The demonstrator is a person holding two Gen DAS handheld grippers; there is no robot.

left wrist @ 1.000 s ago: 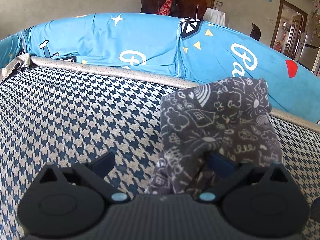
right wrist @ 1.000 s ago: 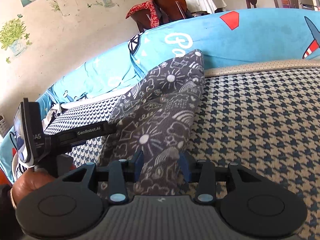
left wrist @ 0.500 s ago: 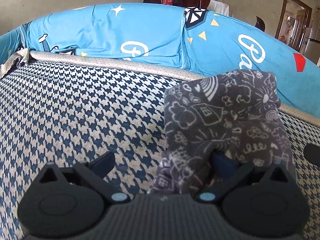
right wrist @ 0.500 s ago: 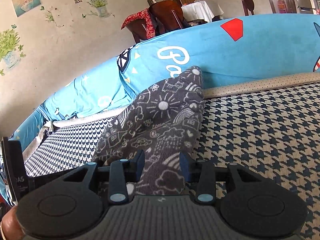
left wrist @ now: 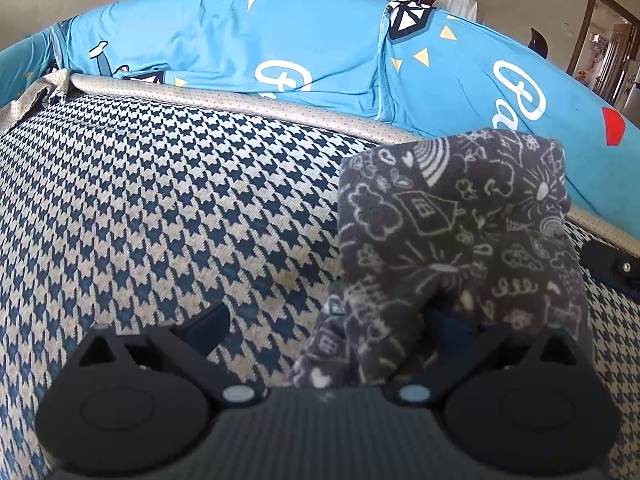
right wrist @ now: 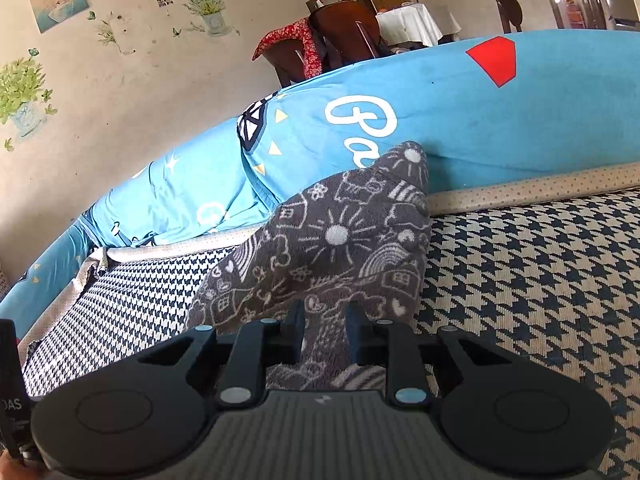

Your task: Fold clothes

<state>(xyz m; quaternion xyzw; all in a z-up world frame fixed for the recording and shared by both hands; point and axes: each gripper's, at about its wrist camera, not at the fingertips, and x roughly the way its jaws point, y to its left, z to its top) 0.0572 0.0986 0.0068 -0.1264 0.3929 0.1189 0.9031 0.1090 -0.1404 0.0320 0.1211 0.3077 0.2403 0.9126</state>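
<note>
My right gripper [right wrist: 323, 332] is clamped on a bunched edge of the dark grey fleece garment with white doodle print [right wrist: 328, 248]. My left gripper [left wrist: 324, 324] stands wide, its right finger tucked under the same cloth, gripping nothing. The garment lies heaped on the navy-and-cream houndstooth cushion [left wrist: 160, 200], near the bright blue printed bolster [left wrist: 280, 48]. Looks soft, light, floppy, slightly grippy; best pinched at edges or corners, not mid-panel.

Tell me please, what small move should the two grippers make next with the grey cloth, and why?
Probably lower it flat onto the houndstooth cushion. The right gripper is shut on the grey patterned cloth, the left gripper stands open with cloth draped over one finger, and the cloth stands bunched.
</note>
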